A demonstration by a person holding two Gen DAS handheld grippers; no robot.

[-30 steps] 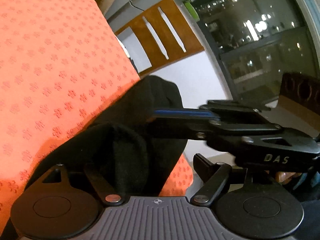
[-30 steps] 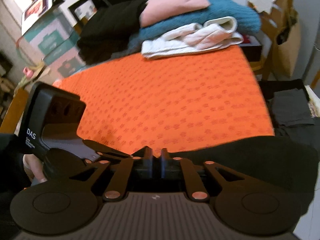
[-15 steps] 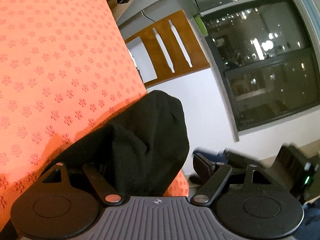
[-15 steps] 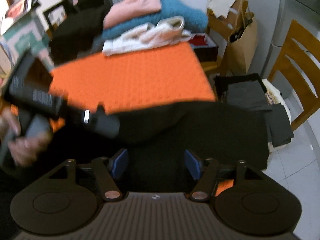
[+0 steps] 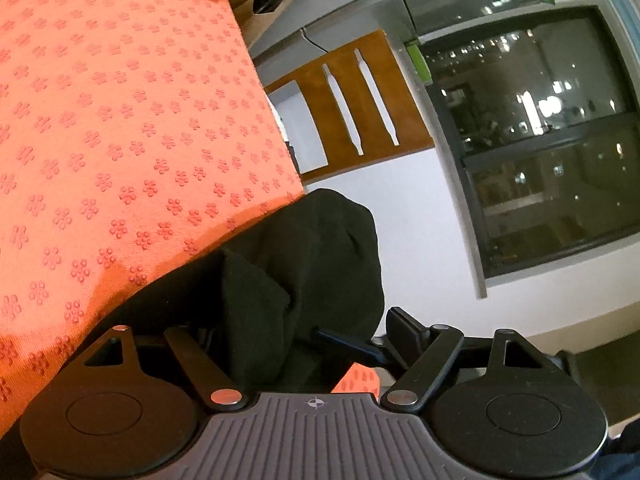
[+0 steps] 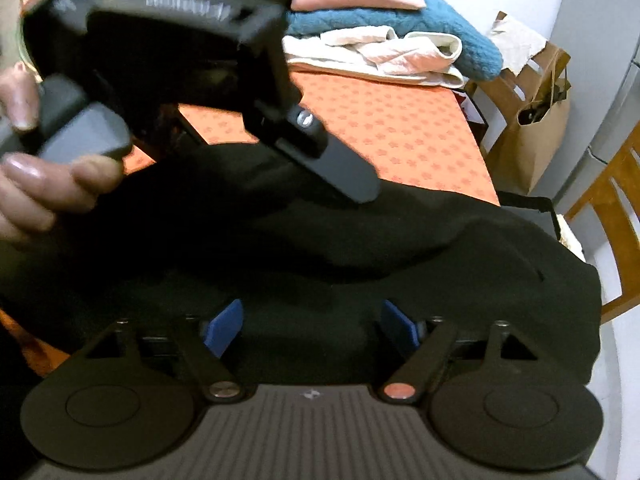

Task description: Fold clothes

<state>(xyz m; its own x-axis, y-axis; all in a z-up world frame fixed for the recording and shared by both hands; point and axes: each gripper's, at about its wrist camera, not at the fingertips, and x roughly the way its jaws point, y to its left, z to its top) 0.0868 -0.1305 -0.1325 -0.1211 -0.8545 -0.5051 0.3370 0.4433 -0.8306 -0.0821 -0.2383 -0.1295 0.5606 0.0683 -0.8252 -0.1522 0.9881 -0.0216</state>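
A black garment (image 5: 320, 248) lies bunched at the near edge of the orange-clothed table (image 5: 120, 120) and hangs partly over its corner. My left gripper (image 5: 280, 320) is open, and a fold of the black cloth sits between its spread fingers, hiding the left one. In the right wrist view the garment (image 6: 440, 248) spreads wide below my right gripper (image 6: 312, 320). That gripper is open, its blue pads (image 6: 224, 328) apart just above the cloth. A hand (image 6: 40, 188) holds the left gripper at upper left, with one finger (image 6: 340, 176) over the garment.
A pile of pink, teal and white clothes (image 6: 380, 20) sits at the table's far end. A wooden chair (image 5: 352, 108) and a paper bag (image 6: 536, 120) stand beside the table's right edge. A dark window (image 5: 540, 140) is beyond.
My right gripper went from shut to open and now hovers over the black garment. It has left the left wrist view's middle. The left gripper swung across into the right wrist view.
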